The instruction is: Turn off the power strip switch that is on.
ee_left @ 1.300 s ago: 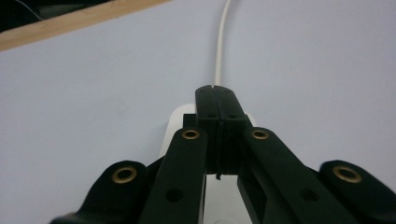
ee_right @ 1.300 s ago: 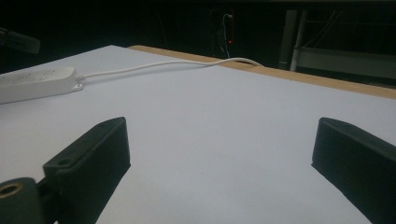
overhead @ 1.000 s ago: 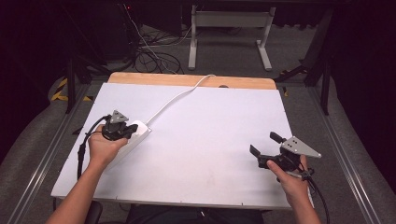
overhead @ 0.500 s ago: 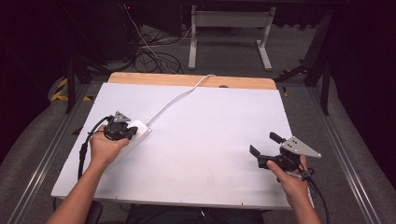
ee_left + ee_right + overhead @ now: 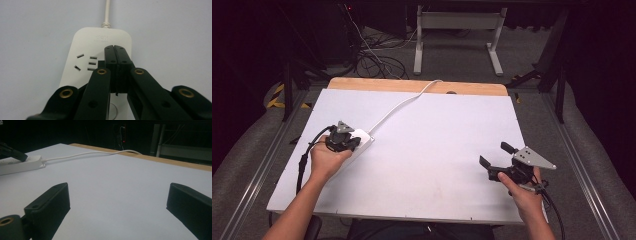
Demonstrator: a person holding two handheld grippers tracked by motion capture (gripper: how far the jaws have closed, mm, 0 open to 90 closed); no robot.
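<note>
A white power strip (image 5: 364,138) lies on the left part of the white table (image 5: 437,130), and its white cord (image 5: 402,104) runs off to the far edge. My left gripper (image 5: 348,142) hangs over the strip, pointing down. In the left gripper view its jaws (image 5: 115,49) are shut tight against each other, with the tips over the power strip (image 5: 85,45) beside a socket, nothing between them. Whether the tips touch the strip I cannot tell. My right gripper (image 5: 495,154) is held near the front right of the table, open and empty (image 5: 117,197).
The cord (image 5: 87,153) curves over the wooden back edge (image 5: 417,86) of the table. Beyond it on the dark floor are tangled cables (image 5: 372,55) and a grey metal stand (image 5: 457,30). Metal rails run along both sides of the table.
</note>
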